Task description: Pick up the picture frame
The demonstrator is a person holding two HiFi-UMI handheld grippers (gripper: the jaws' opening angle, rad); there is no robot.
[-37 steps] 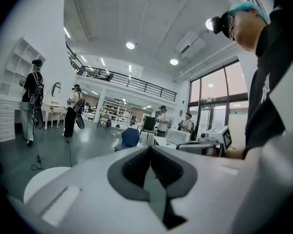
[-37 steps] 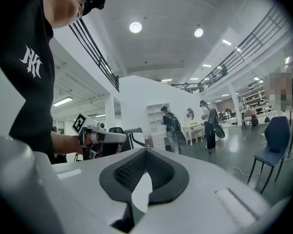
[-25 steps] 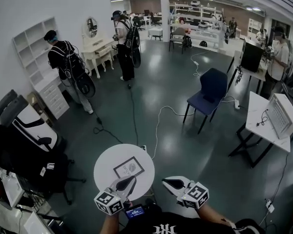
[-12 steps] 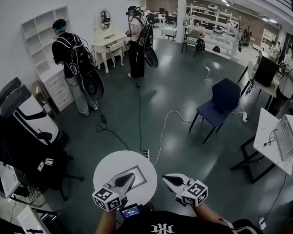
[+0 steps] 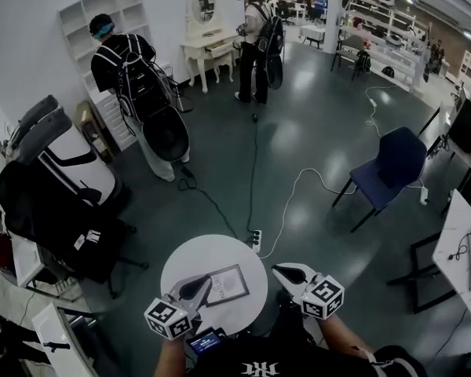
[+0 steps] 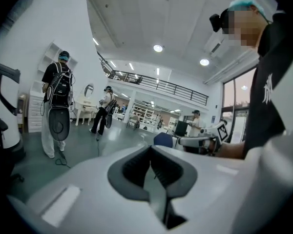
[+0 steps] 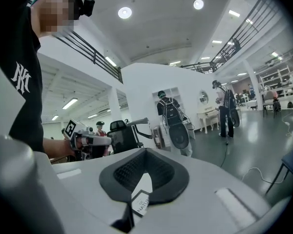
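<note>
Picture frame (image 5: 226,283) flat on round bench (image 5: 212,250); left hand-held gripper (image 5: 204,283) and right hand-held gripper (image 5: 281,272) both closed, empty.

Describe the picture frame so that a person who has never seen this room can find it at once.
In the head view, look for the small round white table at the bottom centre, directly in front of the person, on the dark green floor. The picture frame lies flat on its near half. It is a dark-edged rectangle with a pale inside, and it is the only object lying on the tabletop.
</note>
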